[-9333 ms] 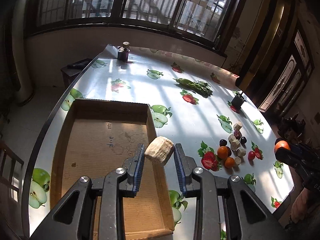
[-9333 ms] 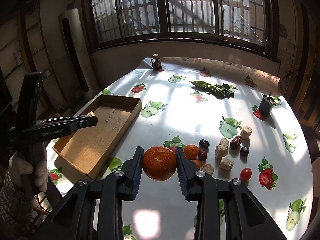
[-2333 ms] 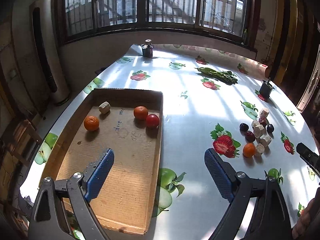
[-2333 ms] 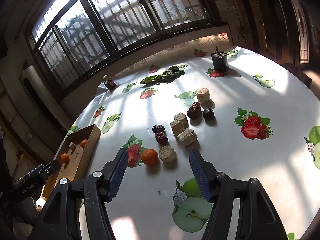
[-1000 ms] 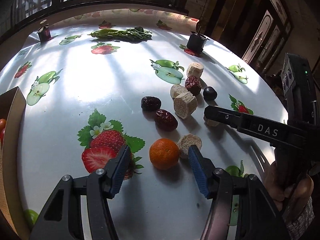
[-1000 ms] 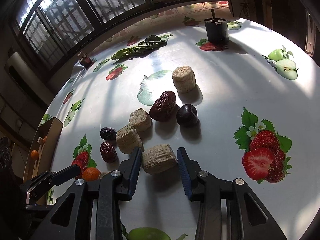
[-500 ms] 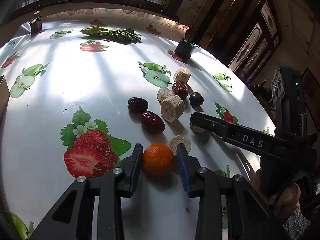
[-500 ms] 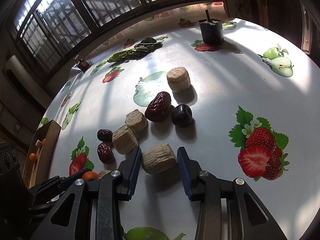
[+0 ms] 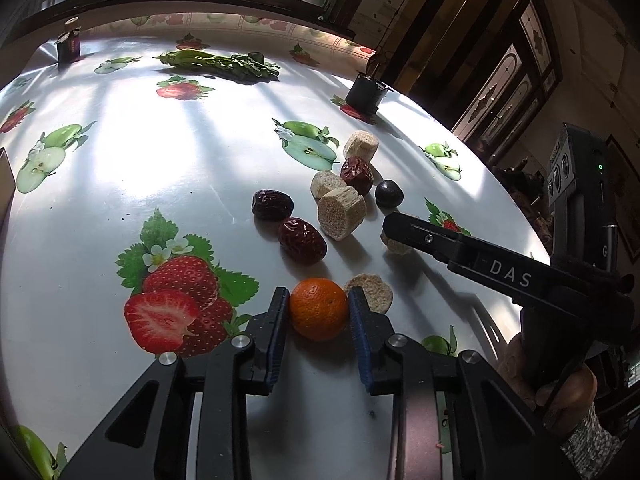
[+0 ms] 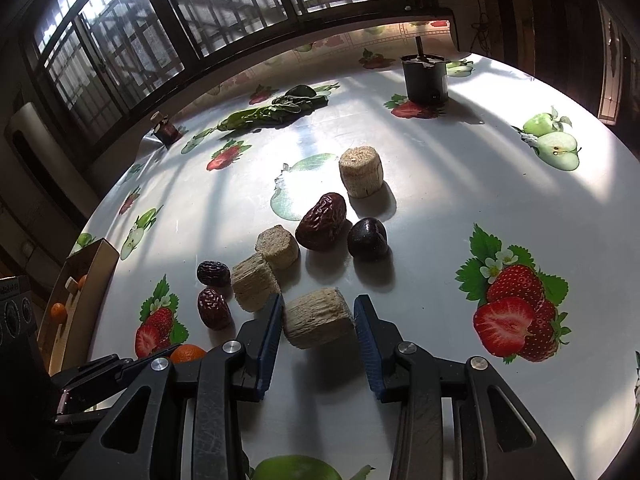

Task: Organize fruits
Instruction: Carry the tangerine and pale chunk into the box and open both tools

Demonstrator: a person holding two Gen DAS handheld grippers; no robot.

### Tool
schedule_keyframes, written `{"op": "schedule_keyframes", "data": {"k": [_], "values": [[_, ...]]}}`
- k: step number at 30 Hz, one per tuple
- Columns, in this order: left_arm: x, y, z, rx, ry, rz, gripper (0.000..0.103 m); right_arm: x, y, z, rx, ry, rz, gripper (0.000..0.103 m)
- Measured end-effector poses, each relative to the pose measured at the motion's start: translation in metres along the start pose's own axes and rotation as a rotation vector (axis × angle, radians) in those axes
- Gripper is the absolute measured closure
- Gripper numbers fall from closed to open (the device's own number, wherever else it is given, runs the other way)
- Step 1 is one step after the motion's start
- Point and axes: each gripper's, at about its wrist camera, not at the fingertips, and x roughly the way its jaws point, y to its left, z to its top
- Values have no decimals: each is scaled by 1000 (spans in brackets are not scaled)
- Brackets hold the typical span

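Left tool [image 9: 319, 308] just closed on orange [image 9: 318, 307] — round, dimpled; right tool [image 10: 318, 316] clamps beige ribbed chunk [image 10: 317, 317].

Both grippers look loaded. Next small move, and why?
Probably lift both straight up. The left gripper has just been closing, and its fingers now press both sides of the orange; the right gripper is clamped on a beige chunk. Both pieces sit on the table, with the cardboard box away to the left.
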Motion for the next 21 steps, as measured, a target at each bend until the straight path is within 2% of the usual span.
{"op": "schedule_keyframes", "data": {"k": [5, 10, 14, 17, 21], "values": [[-6, -8, -2, 33, -33, 64, 75, -2, -4, 1, 18, -22, -17, 64], [-29, -14, -11, 23, -67, 75, 75, -16, 5, 3, -15, -78, -49, 64], [-74, -17, -26, 19, -113, 79, 75, -34, 18, -3, -19, -72, -8, 64], [-118, -4, -31, -21, -175, 89, 74, -51, 38, -8, -60, -81, 11, 64], [-180, 30, -31, -74, -267, 168, 74, -74, 77, -10, -117, -93, 80, 63]]}}
